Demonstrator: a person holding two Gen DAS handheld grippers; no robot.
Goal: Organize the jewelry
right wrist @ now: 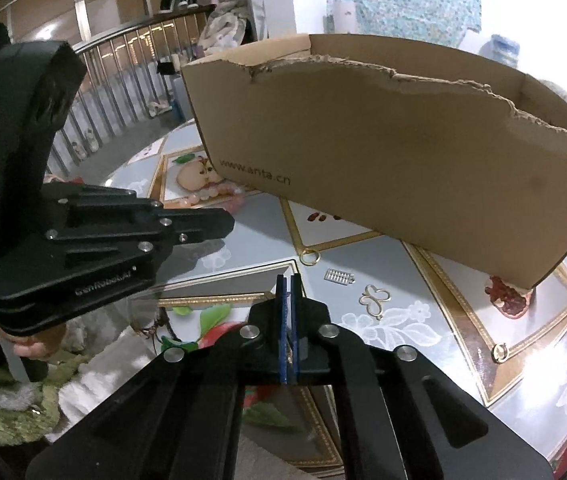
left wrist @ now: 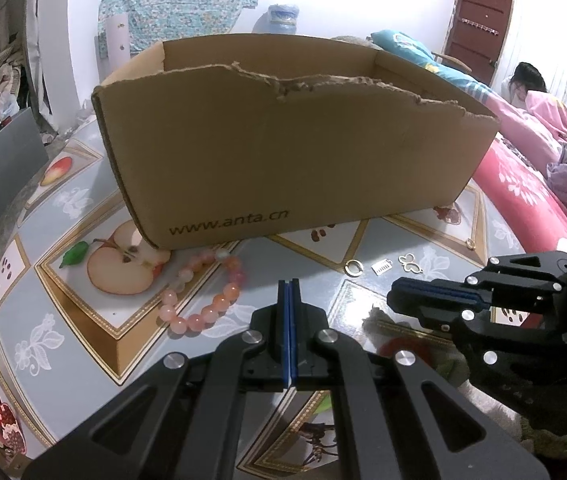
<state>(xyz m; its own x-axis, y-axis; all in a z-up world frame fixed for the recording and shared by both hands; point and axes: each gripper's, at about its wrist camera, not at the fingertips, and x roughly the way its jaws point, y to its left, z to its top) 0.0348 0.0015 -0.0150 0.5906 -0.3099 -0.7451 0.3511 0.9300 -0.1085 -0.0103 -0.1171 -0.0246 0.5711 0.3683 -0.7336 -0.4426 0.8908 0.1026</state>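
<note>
Early stage: bracelet (left wrist: 203, 292), 2 rings (right wrist: 309, 258), 2 charms (right wrist: 373, 299) outside box (left wrist: 283, 152) on surface (left wrist: 323, 248); left tool (left wrist: 289, 286) together, empty; right tool (right wrist: 288, 280) nearly together, contents unclear.

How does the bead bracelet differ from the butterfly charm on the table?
The bead bracelet is a loop of round pink and orange beads; the butterfly charm is a thin, flat gold outline. The bracelet is clearly larger. The bracelet lies near the left end of the cardboard box, beside the printed apple; the charm lies toward the right end, next to a small silver charm. Both rest loose on the table, outside the box.
</note>
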